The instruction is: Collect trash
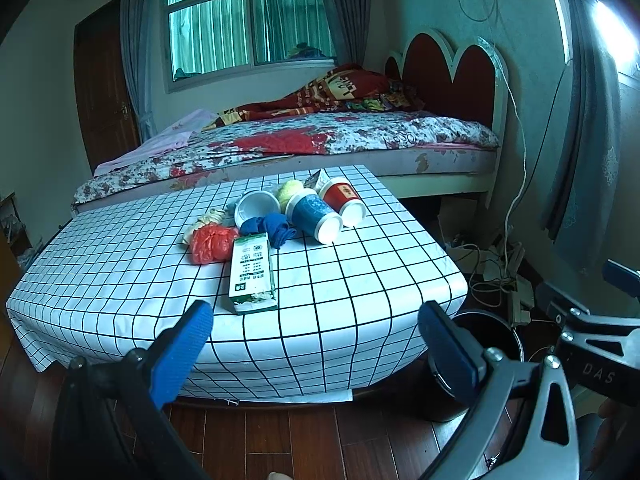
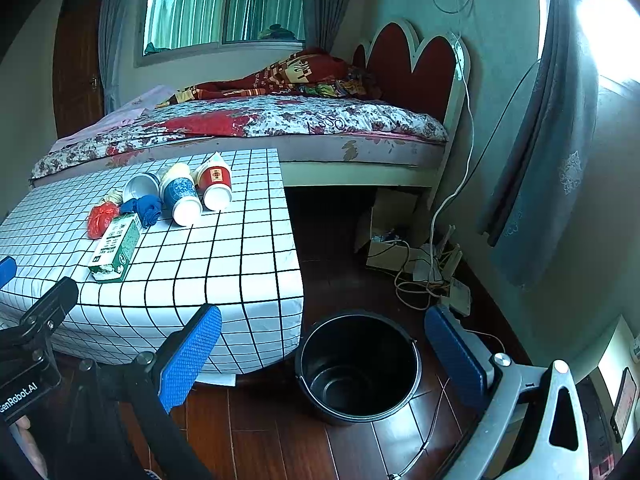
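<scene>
Left tongs (image 1: 316, 332) and right tongs (image 2: 322, 340) stood wide, holding nothing. Cups (image 1: 320, 212), a carton (image 1: 253, 276) and wrappers lay on the bench (image 1: 120, 272); a black bucket (image 2: 358, 364) stood beside it

We record a white tablecloth (image 1: 120, 264) with a black grid. On it: red cup (image 1: 342, 196), blue patterned cup (image 1: 310, 210), orange-red bag (image 1: 210, 242), blue cloth (image 1: 272, 228), green-and-white carton (image 1: 252, 272). Bucket (image 2: 358, 368) black. Gripper pads (image 2: 188, 356) blue. Bedspread (image 1: 320, 136) red-and-white floral.
</scene>
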